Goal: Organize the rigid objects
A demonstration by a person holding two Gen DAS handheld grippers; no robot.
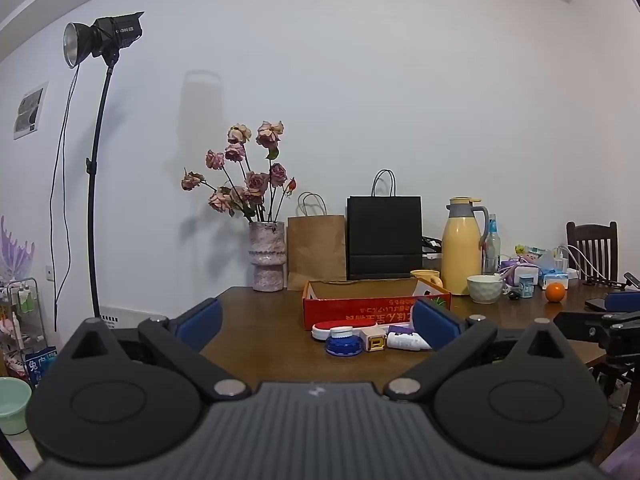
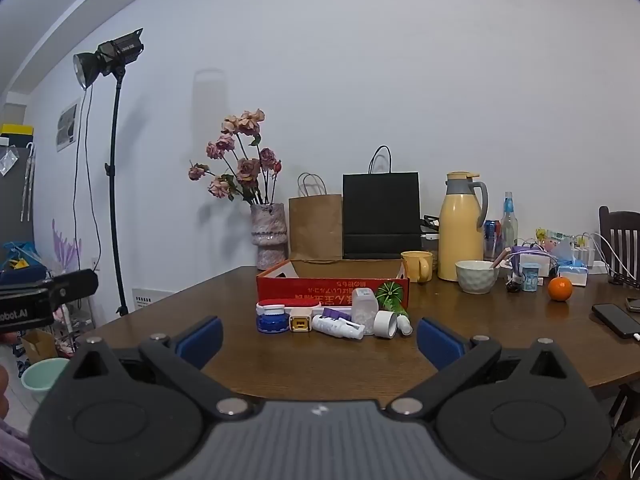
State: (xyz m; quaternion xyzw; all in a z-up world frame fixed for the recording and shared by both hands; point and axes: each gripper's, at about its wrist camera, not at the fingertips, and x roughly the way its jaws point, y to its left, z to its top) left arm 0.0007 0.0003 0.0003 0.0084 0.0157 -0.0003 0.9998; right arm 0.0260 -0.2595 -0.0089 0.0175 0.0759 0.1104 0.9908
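I see the small items lined up on the table [image 2: 500, 320] just in front of the red box [image 2: 332, 290]: a red and white case [image 2: 288, 305] against the box's front wall, a blue jar [image 2: 273, 321] with a white lid before it, a small yellow and white charger [image 2: 300, 322] beside that, then a white tube [image 2: 338, 327] lying flat with a purple piece [image 2: 336, 313] behind it, a frosted bottle [image 2: 364, 307] standing upright, a roll of white tape [image 2: 385, 324] on its edge, and a green striped thing [image 2: 390, 294] leaning at the box's right corner. The box is open on top; from here I only see bare cardboard walls inside, and I cannot tell what lies on its floor. My left tongs [image 1: 316, 322] are spread wide and hold nothing, and its right pad covers part of the row in the left view. My right tongs [image 2: 320, 336] are also wide apart with nothing between the pads. Both hang near the table's front edge, with bare wood between them and the row. Behind the box stand a brown bag [image 2: 316, 226], a black bag [image 2: 381, 216], a vase of roses [image 2: 269, 236], a yellow mug [image 2: 417, 266], a yellow jug [image 2: 462, 226] and a white bowl [image 2: 476, 277]. Farther right lie an orange [image 2: 560, 289] and a phone [image 2: 618, 320], near the right edge.
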